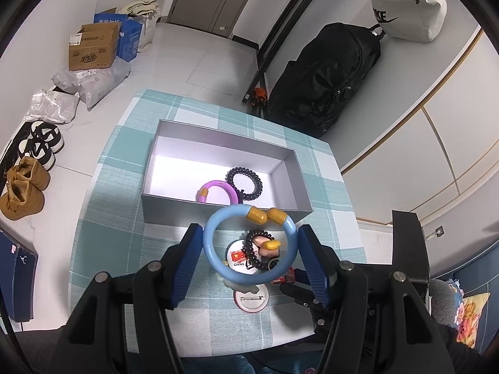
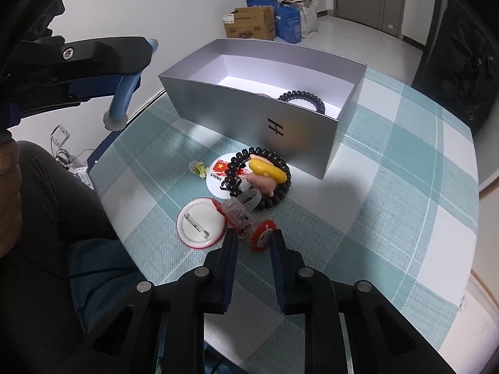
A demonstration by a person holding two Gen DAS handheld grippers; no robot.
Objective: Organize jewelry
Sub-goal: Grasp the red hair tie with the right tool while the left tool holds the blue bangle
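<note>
While the left tool (image 1: 249, 246) grips a light blue bangle (image 1: 215, 258) with amber end beads between its blue pads, held above the checked surface (image 1: 103, 205) just in front of the grey box (image 1: 224, 215), the right tool (image 2: 254, 238) has its jaws drawn narrow onto the red disc end of a clear plastic toy ring (image 2: 246, 218) lying on the cloth. Inside the box: a purple bangle (image 1: 218, 191) and a black coil hair tie (image 1: 244, 184), touching. On the surface near the box front: a second black coil tie (image 2: 259, 180) around a small figure with a yellow hat (image 2: 266, 171), a China flag badge (image 2: 218, 171), and a badge lying pin-side up (image 2: 201, 222).
</note>
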